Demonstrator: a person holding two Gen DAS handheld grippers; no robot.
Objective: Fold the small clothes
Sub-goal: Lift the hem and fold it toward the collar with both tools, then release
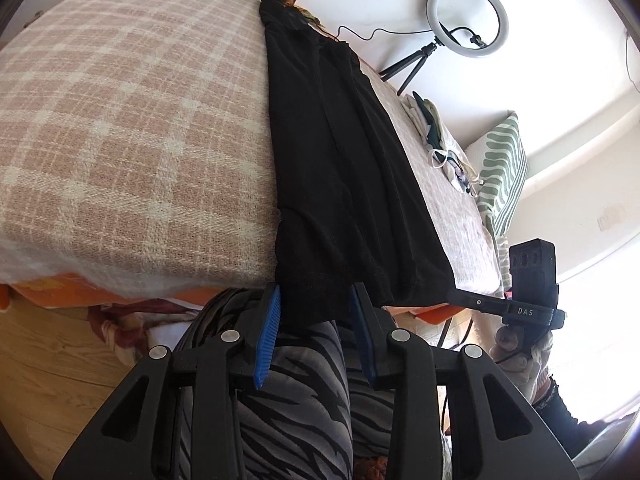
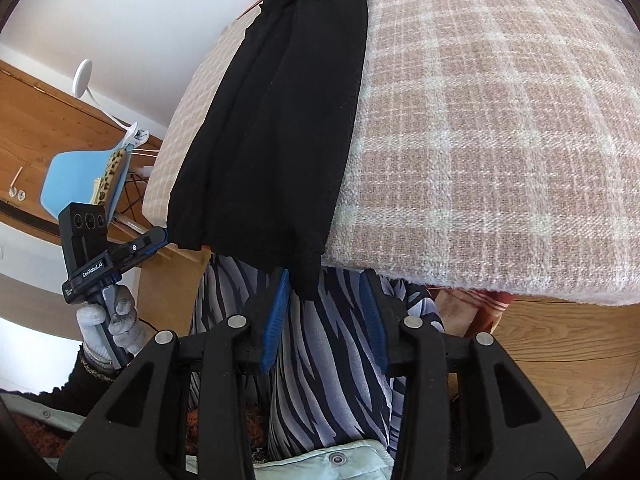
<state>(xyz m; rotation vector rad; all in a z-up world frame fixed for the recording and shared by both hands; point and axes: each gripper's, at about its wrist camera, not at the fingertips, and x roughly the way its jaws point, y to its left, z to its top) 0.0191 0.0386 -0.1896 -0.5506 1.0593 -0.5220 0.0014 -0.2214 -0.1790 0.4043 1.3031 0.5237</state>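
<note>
So there's a long black garment [image 1: 344,168] laid out flat as a narrow strip on a pink-and-cream plaid blanket [image 1: 132,128], running from the far edge at 12 o'clock all the way to the near edge at 6 o'clock, where its end droops over the side. In the left wrist view the left gripper [image 1: 316,336] sits right at that hanging hem with its blue-padded fingers [image 1: 267,334] spread apart; the corner of the fabric dangles down between them but the pads aren't pressing on it, so nothing's actually held. Same deal in the right wrist view: the right gripper [image 2: 324,320] has its fingers [image 2: 276,320] apart, with the other drooping corner of the garment just touching the tip of the left-hand pad, loose, not pinched. Each camera catches the other gripper off to the side, at about 3 o'clock in the left view and 9 o'clock in the right one, gripped by a gloved hand [image 2: 108,328]. Below both grippers you can see zebra-striped trousers [image 2: 320,360] on the person's legs. Over at 2 o'clock in the left view there's a ring light on a tripod [image 1: 466,20], a little heap of pale clothes [image 1: 440,144] on the blanket and a green-and-white striped pillow [image 1: 504,168]. A light blue chair [image 2: 80,176] shows at 9 o'clock in the right view.
</note>
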